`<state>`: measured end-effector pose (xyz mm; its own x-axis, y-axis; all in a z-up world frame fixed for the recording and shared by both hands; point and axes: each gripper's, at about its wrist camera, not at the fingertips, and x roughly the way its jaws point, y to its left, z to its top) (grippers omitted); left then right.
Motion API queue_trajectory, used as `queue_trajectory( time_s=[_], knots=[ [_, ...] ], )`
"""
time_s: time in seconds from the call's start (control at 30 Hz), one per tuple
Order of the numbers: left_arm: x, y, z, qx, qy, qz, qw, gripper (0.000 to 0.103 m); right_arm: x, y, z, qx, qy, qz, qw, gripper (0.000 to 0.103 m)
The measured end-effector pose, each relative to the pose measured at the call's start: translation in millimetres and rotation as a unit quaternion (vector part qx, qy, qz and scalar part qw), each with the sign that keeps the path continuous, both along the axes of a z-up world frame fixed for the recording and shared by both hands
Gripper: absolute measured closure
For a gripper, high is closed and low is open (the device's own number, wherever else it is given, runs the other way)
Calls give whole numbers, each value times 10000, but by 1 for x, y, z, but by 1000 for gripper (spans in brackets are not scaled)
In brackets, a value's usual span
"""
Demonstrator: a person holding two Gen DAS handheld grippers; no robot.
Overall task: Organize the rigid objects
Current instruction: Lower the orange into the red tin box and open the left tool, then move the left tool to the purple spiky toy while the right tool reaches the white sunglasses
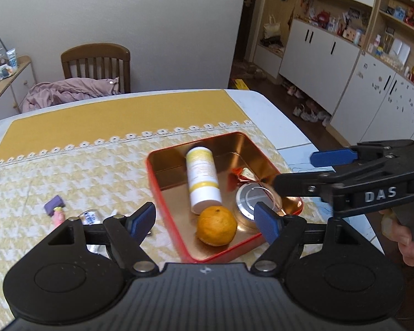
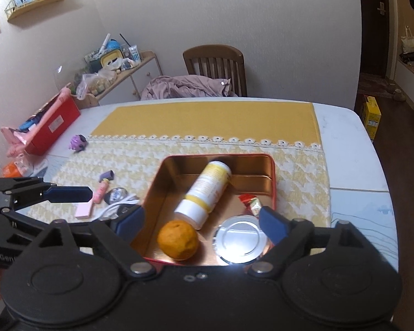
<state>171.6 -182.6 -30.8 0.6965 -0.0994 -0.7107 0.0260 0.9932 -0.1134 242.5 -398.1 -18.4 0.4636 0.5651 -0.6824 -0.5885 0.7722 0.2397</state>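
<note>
both wrist cams angled down, close, sharing tin (image 1: pixel 162 182) (image 2: pixel 271 182)

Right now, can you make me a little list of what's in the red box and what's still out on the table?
box: red tin tray, gold inside, on the checked cloth
inside: white bottle lying down, orange, round silver lid, red-gold wrapped candy
outside, left of box: pink tube, purple toy
left tool: open, empty
right tool: open, empty

Bottle (image 2: pixel 202 193), orange (image 2: pixel 178 239) and round tin (image 2: pixel 238 241) inside tray (image 2: pixel 151 198) on table (image 2: pixel 353 171).
</note>
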Motion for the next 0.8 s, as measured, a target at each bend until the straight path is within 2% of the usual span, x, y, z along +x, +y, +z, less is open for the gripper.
queue_trajectory(
  time_s=[0.27,0.43,0.63,0.8],
  knots=[
    [-33,53,3,38,-247,400,9989,23,-31,24,9,137,-163,25,9998,0],
    [-48,102,5,102,-404,794,9960,19,-53,56,9,147,-251,142,9995,0],
    [-58,174,5,217,-620,1458,9871,19,-74,102,-1,34,-128,167,9998,0],
    [-61,230,2,349,-654,1679,9830,19,-88,136,-8,-73,-74,135,9999,0]
  ],
)
